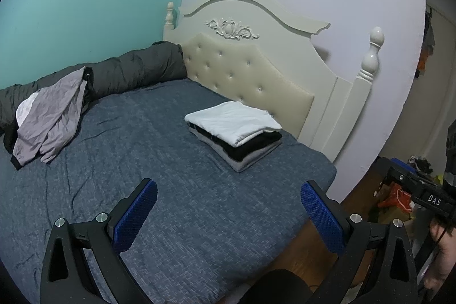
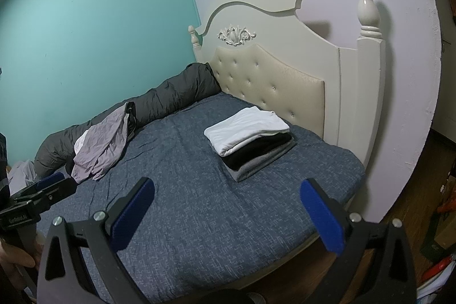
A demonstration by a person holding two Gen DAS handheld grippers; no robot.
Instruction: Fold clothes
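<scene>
both grippers, left and right, hang spread wide and empty, well short of the stack. one crumpled lilac garment far left of the stack looks light, limp and probably slippery; best pinched at its hem corners.

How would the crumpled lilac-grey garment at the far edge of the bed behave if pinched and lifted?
The crumpled lilac-grey garment is probably thin and floppy: it lies creased and draped over the rolled dark grey duvet. It would likely hang limp and unfurl when lifted. Something white beneath it may drag along.
</scene>
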